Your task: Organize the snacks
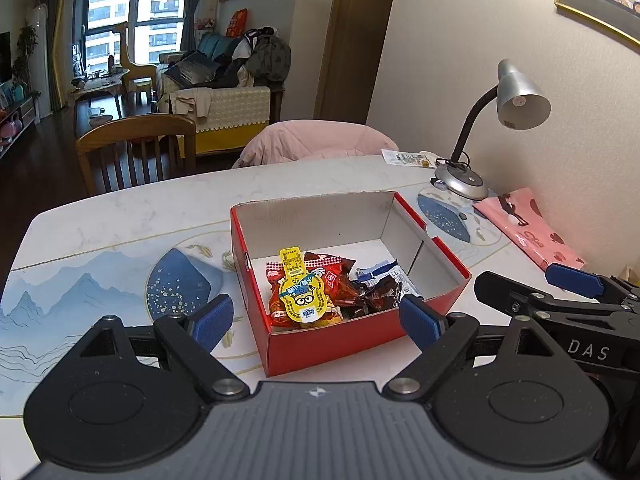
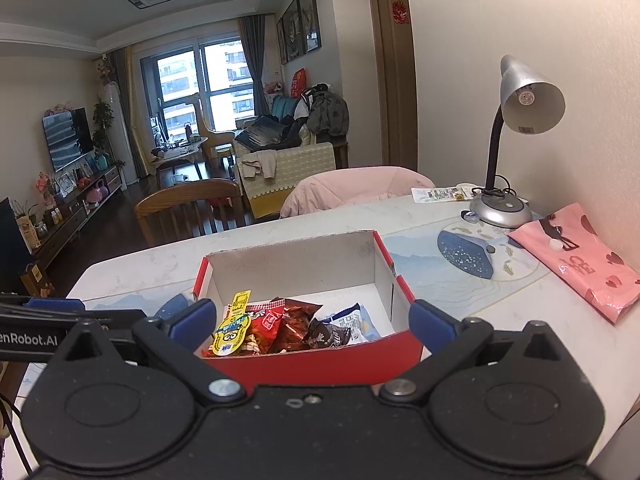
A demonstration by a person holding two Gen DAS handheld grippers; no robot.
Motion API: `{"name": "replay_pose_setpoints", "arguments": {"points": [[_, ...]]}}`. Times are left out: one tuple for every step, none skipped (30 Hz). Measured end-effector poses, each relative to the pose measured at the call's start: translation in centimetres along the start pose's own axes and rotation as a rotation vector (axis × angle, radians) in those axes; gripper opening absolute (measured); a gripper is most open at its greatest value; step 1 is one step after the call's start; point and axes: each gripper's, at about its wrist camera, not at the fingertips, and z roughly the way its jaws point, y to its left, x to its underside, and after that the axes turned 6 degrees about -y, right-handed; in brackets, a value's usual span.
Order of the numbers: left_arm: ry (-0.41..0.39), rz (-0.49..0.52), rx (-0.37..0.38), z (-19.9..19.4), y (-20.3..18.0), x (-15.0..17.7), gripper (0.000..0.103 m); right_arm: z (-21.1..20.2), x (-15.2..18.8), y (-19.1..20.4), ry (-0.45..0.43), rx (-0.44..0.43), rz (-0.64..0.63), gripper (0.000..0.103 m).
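Marble worktop (image 1: 120, 216) holds a red box (image 1: 340, 340) of snacks (image 1: 320, 288) straight ahead of both grippers, jaws wide and empty.

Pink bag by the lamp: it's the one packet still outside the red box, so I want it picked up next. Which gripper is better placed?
Right, probably. The pink bag lies right of the red box, on the right gripper side; the left gripper would have to cross over the right one. Both are open and empty.

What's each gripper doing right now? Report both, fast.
Left gripper: open, holding nothing, in front of the red box.
Right gripper: open, holding nothing, at the same box.
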Motion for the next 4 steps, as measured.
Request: {"name": "replay_pose_setpoints", "arguments": {"points": [[0.000, -0.001, 0.000, 0.02, 0.02, 0.02, 0.090, 0.05, 0.02, 0.02, 0.001, 0.000, 0.000, 0.103], [0.000, 0.000, -0.001, 0.02, 0.02, 0.03, 0.090, 0.04, 0.02, 0.01, 0.001, 0.000, 0.000, 0.103], [0.001, 0.000, -0.001, 0.05, 0.07, 0.05, 0.090, 0.04, 0.02, 0.02, 0.001, 0.000, 0.001, 0.103], [0.001, -0.001, -0.002, 0.04, 0.09, 0.07, 0.090, 0.06, 0.05, 0.07, 0.003, 0.001, 0.002, 0.103]]}}
